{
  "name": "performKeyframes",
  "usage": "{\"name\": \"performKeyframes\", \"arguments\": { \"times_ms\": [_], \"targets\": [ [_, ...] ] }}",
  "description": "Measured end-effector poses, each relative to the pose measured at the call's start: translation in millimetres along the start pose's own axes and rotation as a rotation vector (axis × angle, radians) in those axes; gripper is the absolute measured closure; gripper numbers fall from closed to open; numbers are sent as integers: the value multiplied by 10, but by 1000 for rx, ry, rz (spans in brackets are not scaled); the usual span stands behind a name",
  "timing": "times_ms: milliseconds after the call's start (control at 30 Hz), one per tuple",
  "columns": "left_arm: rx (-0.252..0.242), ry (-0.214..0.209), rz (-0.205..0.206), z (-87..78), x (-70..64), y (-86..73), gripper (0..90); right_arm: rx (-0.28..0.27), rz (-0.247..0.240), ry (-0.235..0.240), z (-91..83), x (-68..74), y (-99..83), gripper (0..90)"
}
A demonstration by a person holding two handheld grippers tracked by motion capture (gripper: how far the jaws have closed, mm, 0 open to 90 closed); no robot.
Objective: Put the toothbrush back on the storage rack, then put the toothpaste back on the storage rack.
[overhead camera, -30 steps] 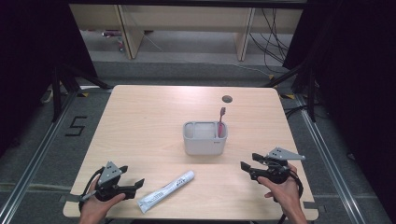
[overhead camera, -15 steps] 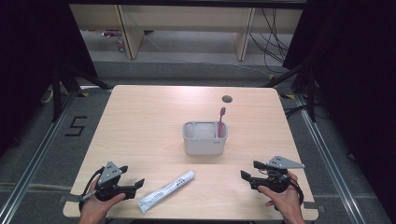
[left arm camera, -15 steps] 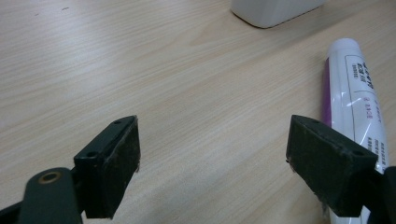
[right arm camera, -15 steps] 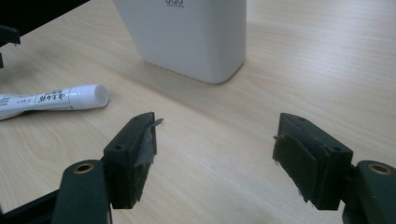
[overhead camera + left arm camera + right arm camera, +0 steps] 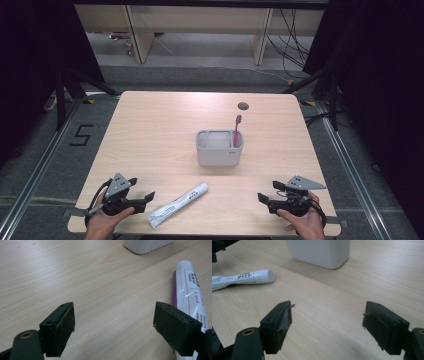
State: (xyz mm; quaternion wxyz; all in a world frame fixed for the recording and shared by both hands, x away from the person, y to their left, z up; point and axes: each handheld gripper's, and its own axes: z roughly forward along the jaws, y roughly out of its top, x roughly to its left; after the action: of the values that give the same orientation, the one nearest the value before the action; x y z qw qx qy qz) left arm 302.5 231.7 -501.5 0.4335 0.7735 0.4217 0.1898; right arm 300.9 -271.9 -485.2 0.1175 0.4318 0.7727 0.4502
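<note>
Between the left gripper's (image 5: 113,327) black jaws, spread wide and low over the table (image 5: 75,277), there is only bare wood; the toothpaste tube (image 5: 188,290) lies just beside the jaw on that view's right, close against it, though I cannot tell whether the two touch; the right gripper (image 5: 327,325) has its jaws parted just as wide over bare wood near the front edge, well apart from the tube. Judging from this, the pick-up has not begun and the work in hand is the approach; the tube looks meant for the white holder (image 5: 220,147) at mid-table, where a red toothbrush (image 5: 236,131) already stands upright in the right-hand compartment. The next move calls for the left gripper to shift sideways until the tube sits between its jaws, then to close across the body (not the flat crimped end, which would likely slip). The high view gives the whole layout, with the tube lying slantwise near the front edge, cap toward the holder; the left gripper view gives how tight the gap between jaw and tube is; the right gripper view shows the capped end (image 5: 267,275) pointing toward the holder's base.
</note>
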Motion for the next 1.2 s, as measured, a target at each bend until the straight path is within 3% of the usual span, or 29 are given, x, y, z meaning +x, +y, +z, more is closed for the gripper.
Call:
{"name": "performKeyframes", "arguments": {
  "times_ms": [133, 167, 267, 300, 333, 433, 467, 533, 700, 867, 967, 1200],
  "targets": [
    [0, -1, 0, 0, 1, 1, 172, 8, -39, -3, -20, 15, -47, 218],
    [0, -1, -1, 0, 0, 1, 172, 12, -7, 7, -11, 45, -69, 217],
    [0, -1, -3, 3, -1, -1, 172, 30, -42, 6, -33, 37, -96, 217],
    [-1, 2, -4, 3, -2, -2, 172, 36, -21, 3, -58, 57, -106, 217],
    [-1, 0, -5, 3, -2, -2, 172, 29, -41, -1, -68, 56, -125, 216],
    [1, -2, -2, 2, -1, -2, 172, 39, -30, -1, -64, 73, -150, 216],
    [1, 0, -2, 3, -2, -1, 172, 47, -30, 19, -76, 87, -173, 216],
    [5, 3, 0, 2, -7, 0, 172, 56, -49, 0, -94, 84, -178, 216],
    [1, 1, -3, -1, 1, -9, 172, 55, -54, 4, -126, 93, -212, 216],
    [-9, -3, -13, -16, -8, 1, 172, 63, -23, 1, -124, 114, -237, 217],
    [-11, -35, -11, -38, -38, 24, 185, 57, -56, 3, -137, 84, -244, 218],
    [-38, -95, -27, -119, -101, 59, 269, 65, -55, -9, -152, 73, -239, 222]
  ]
}}
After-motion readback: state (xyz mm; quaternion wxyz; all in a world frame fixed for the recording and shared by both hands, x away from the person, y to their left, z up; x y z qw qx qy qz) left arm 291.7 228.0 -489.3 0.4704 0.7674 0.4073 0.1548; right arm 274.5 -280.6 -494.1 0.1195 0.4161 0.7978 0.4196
